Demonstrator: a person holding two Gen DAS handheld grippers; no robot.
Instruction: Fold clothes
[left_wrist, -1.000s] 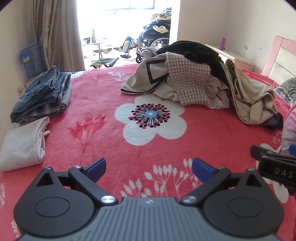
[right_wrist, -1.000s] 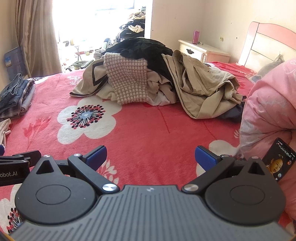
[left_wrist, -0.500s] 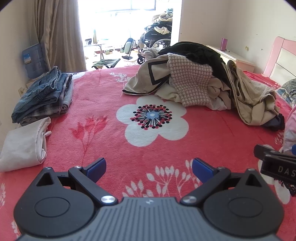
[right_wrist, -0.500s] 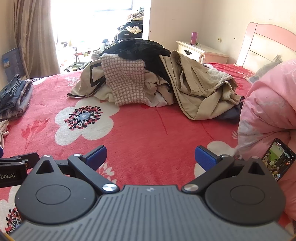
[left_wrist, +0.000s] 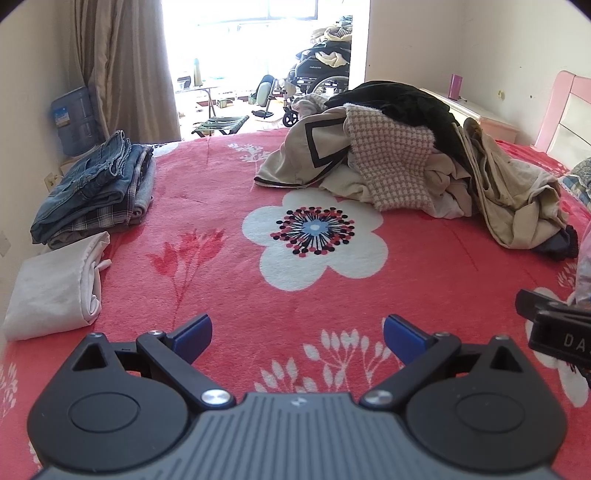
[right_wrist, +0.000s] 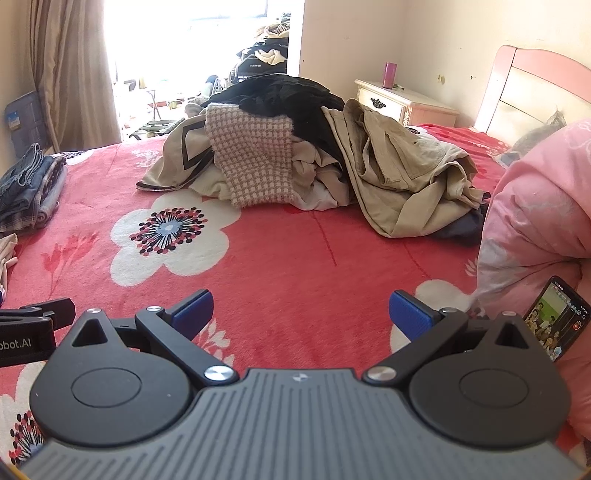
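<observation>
Both tongs hang released and empty over the near part of the bed (left_wrist: 229, 280), jaws spread wide. The left tongs (left_wrist: 297, 334) and the right tongs (right_wrist: 301, 314) sit side by side, each catching the black edge of the other at the rim of its own view.

The heap (left_wrist: 406, 166) of unfolded clothes lies toward the bed's far edge, right of the middle: a black garment (right_wrist: 284, 96) on top, a pink checked knit (right_wrist: 255, 162) draped down the front, a beige piece with a black diamond outline (left_wrist: 306, 155) spilling left, and a khaki garment (right_wrist: 402, 177) sprawled right. Between the heap and the tongs the red blanket is bare around a big white flower print (left_wrist: 314, 240).

Only the left view shows the whole left edge of the bed: a folded stack (left_wrist: 96, 192) with jeans on top, and just nearer, touching it, a folded white piece (left_wrist: 55, 288). The right view catches the stack (right_wrist: 29, 188) at its rim and only a sliver of the white piece.

Only the right view shows the right side fully: a pink quilt (right_wrist: 535, 206) bunched at the bed's right edge, a phone (right_wrist: 556, 323) with a lit screen propped against it, the pink headboard (right_wrist: 532, 85), and the nightstand (right_wrist: 402, 101) with a purple cup (right_wrist: 389, 75) on top.

The left view looks deeper through the doorway, to a wheelchair (left_wrist: 317, 85) piled with clothes and a blue water jug (left_wrist: 74, 125) by the curtain.
</observation>
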